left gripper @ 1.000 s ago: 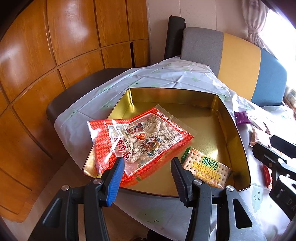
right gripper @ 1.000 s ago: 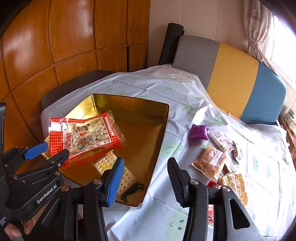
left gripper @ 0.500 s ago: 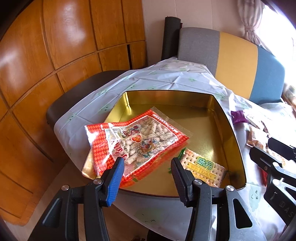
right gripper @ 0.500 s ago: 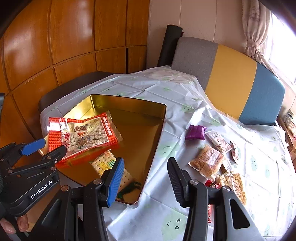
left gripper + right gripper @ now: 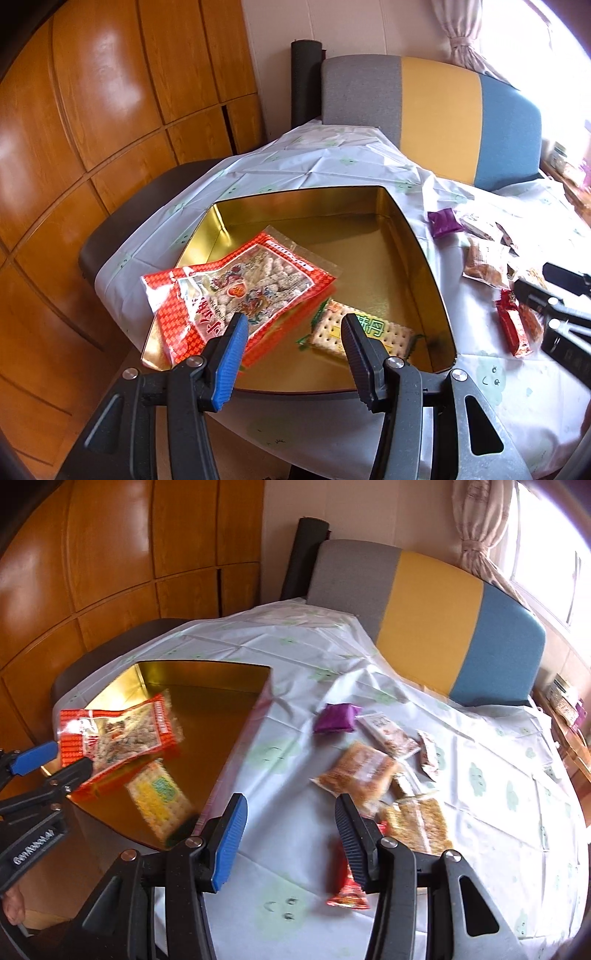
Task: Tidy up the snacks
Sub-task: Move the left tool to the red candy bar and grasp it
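A gold tin (image 5: 399, 236) (image 5: 207, 672) stands on the table's left part. Inside it lie a red checked bag of puffed snacks (image 5: 236, 291) (image 5: 118, 734) and a cracker pack (image 5: 369, 328) (image 5: 159, 794). My left gripper (image 5: 291, 325) hovers open over the tin's near edge with nothing between its fingers. My right gripper (image 5: 288, 808) is open above the cloth, right of the tin, empty. Loose snacks lie ahead of it: a purple packet (image 5: 336, 718), an orange-brown bag (image 5: 360, 771), a yellowish bar (image 5: 421, 823) and a small red packet (image 5: 347, 886), partly behind its right finger.
A white tablecloth with green faces (image 5: 480, 775) covers the table. A grey, yellow and blue chair back (image 5: 424, 605) stands behind it, a dark chair (image 5: 147, 206) at the left. Wooden panels (image 5: 92, 110) fill the left side. The left gripper (image 5: 37, 768) shows at the right wrist view's left edge.
Both grippers have shifted rightwards: the tin slid left in both views, and more of the loose snacks came into the right wrist view. Neither gripper's opening changed.
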Tool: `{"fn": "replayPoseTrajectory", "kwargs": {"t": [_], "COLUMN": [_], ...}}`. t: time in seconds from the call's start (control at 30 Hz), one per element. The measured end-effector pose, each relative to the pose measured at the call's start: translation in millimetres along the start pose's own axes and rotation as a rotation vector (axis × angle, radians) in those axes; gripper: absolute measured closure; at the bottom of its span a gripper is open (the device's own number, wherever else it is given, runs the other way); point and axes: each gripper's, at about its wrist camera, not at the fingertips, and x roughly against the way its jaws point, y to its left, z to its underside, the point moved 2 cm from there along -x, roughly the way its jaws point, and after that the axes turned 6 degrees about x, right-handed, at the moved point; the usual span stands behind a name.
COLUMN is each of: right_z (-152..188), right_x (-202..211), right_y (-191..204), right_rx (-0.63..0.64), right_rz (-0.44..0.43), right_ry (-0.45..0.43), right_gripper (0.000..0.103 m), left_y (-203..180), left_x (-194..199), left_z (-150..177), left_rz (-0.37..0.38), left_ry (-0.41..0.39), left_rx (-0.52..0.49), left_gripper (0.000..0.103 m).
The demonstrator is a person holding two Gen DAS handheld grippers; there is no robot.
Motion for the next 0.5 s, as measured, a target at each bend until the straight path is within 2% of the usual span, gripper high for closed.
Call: {"fn": "replayPoseTrajectory", "kwargs": {"t": [0.27, 0.5], "right_z": [20, 44], "right_x": [0, 3], "right_y": [-60, -124], "right_rx": [-0.011, -0.035], "right_rz": [0.094, 0.176], "right_ry": [0.046, 0.102], "right_gripper": [0.052, 0.052], "left_y": [-20, -62], "left_x": [5, 10], "left_z": [0, -2], "left_rz": [0.025, 0.108], "left_ry": [-0.009, -0.01], "left_rx": [-0.062, -0.176], "left_gripper": [0.05, 0.05]}}
